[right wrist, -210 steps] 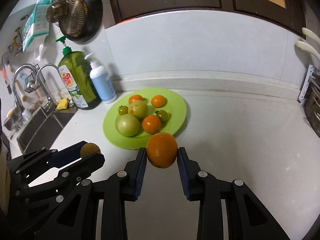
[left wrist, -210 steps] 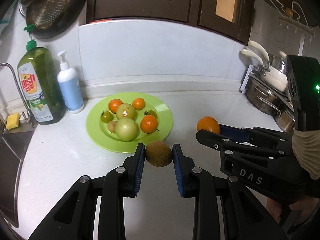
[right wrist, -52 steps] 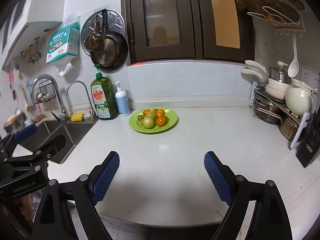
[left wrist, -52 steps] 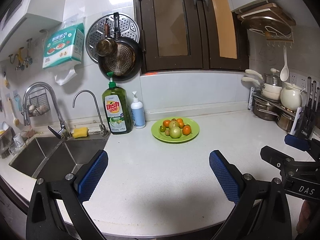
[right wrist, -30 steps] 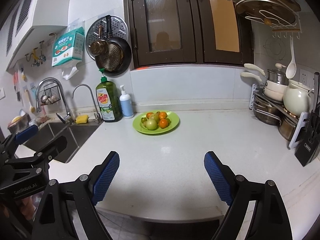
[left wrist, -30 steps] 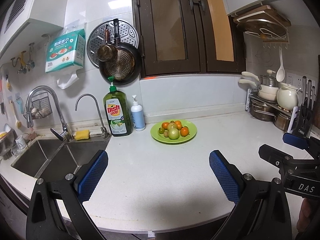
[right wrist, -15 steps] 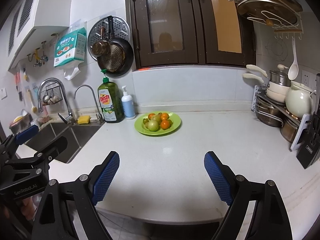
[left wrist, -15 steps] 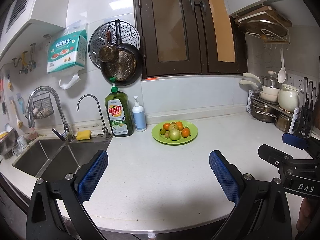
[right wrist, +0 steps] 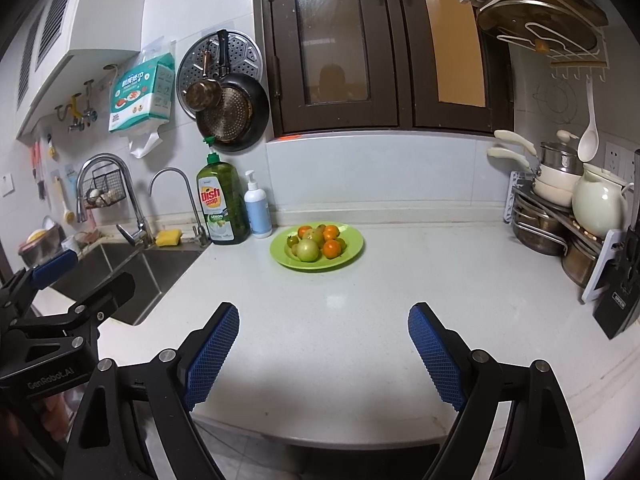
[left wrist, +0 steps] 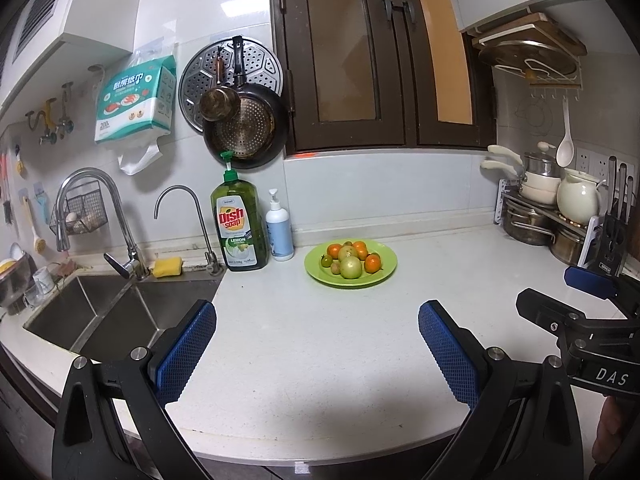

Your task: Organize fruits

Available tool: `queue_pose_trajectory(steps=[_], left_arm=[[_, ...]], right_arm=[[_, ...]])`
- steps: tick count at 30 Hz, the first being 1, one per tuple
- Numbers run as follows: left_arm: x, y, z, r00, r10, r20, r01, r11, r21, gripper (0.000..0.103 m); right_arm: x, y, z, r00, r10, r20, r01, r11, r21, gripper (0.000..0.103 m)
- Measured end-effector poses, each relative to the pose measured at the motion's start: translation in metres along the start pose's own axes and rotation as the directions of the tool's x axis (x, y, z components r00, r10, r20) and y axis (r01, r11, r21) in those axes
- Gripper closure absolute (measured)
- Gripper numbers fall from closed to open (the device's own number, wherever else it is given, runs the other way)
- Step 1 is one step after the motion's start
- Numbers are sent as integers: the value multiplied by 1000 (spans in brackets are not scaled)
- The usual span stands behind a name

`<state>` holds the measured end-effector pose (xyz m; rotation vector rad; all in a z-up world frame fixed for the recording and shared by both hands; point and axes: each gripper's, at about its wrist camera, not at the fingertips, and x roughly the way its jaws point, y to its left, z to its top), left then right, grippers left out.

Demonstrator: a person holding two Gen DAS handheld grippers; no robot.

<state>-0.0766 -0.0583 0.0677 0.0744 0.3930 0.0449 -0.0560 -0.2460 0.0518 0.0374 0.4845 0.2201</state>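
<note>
1. The fruits (left wrist: 350, 261) lie piled on a green plate (left wrist: 387, 267) on the white table (left wrist: 320, 340), near the back wall, just right of a soap bottle (left wrist: 239, 227) and a pump bottle (left wrist: 279, 230).
2. The left hand-held gripper (left wrist: 316, 346) hangs over the table's front edge – jaws wide apart, nothing between them.
3. The right hand-held gripper (right wrist: 323, 350) does likewise – empty, well apart from the plate.
</note>
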Motion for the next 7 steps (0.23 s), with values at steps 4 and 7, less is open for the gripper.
queue_pose_trajectory(steps=[4, 7], left_arm=[[2, 2, 0, 1000, -3, -6, 3, 1000, -7, 0], [4, 2, 0, 1000, -4, -8, 4, 1000, -12, 0]], right_arm=[[1, 2, 1, 1000, 2, -2, -2, 1000, -6, 16], [3, 2, 2, 1000, 2, -3, -2, 1000, -7, 16]])
